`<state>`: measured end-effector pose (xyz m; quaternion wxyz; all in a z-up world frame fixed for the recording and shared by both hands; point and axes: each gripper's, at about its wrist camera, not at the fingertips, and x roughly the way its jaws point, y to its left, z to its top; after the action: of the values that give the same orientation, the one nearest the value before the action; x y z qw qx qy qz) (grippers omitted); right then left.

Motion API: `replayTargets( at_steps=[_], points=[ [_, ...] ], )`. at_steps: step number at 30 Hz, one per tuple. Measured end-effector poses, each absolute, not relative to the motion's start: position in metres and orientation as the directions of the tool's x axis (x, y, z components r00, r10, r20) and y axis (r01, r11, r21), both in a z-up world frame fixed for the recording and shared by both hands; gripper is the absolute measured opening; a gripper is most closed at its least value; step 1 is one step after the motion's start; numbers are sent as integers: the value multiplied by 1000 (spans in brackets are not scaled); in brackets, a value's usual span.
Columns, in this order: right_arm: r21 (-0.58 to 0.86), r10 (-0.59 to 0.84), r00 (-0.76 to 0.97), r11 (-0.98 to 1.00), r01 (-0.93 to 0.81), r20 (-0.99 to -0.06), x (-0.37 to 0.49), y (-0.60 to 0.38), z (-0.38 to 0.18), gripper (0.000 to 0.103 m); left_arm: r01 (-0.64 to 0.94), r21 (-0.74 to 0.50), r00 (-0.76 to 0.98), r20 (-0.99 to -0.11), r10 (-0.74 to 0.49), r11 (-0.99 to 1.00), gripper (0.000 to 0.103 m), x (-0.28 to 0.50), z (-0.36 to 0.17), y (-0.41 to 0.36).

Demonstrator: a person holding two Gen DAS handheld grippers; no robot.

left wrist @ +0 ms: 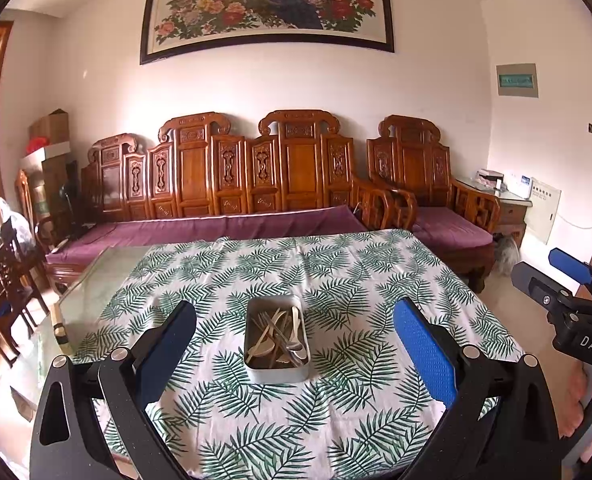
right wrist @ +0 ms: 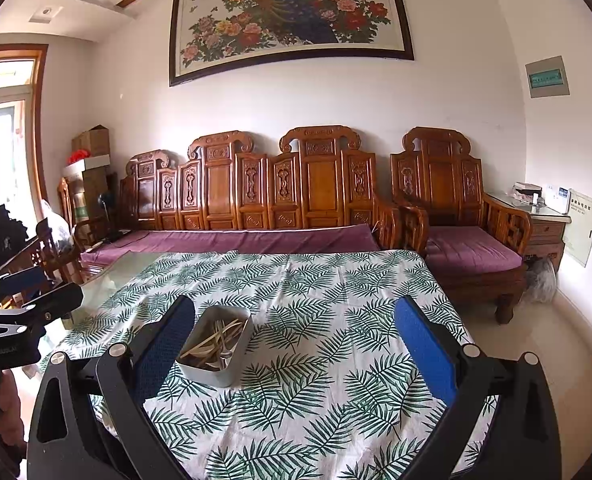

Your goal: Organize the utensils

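Left wrist view: the left gripper point(left wrist: 293, 340) hangs above the near edge of the table point(left wrist: 396, 264), jaws spread wide and empty.
Tin: a metal tin point(left wrist: 276, 370) stands on the leaf-print cloth point(left wrist: 336, 280), about midway between the table's left and right edges and nearer the near edge.
Contents: a loose tangle of utensils point(left wrist: 277, 338), pale wooden pieces crossed with thin metal ones; exact kinds are hard to tell.
Other tool: the right gripper point(left wrist: 552, 276) shows at the right edge, off the table's right side, fingers parted, nothing in them.

Right wrist view: the right gripper point(right wrist: 293, 340) is wide open and empty, above the near edge.
Tin here: the tin point(right wrist: 215, 368) sits just beside its left finger; the utensils point(right wrist: 215, 338) lean against the walls.
Left tool: the left gripper point(right wrist: 27, 292) is visible at the left edge.

Handling: the pieces look light, stiff and slim; metal ones probably slippery.
Grip: likely best across a handle end that sticks up, one piece at a time, since they interlock.
Tin risk: it seems light enough to slide on the cloth.
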<state>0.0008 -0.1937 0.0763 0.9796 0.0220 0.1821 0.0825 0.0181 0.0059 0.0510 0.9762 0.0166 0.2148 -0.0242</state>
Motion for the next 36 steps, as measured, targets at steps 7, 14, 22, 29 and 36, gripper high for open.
replayTargets(
  at_steps=[7,14,22,29,36],
  points=[
    [73,170,920,985,-154,-353,0,-193,76,100,55,22,907,-419,-41,998,95,18,50,5],
    [73,173,919,985,-157,-354,-1,-193,75,100,55,23,907,-419,-40,998,95,18,50,5],
    [76,177,918,984,-160,-355,0,-192,74,100,55,21,907,-419,-41,998,95,18,50,6],
    [78,179,918,984,-162,-355,-1,-192,73,100,54,23,907,-418,-40,998,95,17,50,4],
    [79,181,917,983,-164,-354,-2,-192,73,100,54,24,908,-418,-39,998,95,16,50,3]
  ],
)
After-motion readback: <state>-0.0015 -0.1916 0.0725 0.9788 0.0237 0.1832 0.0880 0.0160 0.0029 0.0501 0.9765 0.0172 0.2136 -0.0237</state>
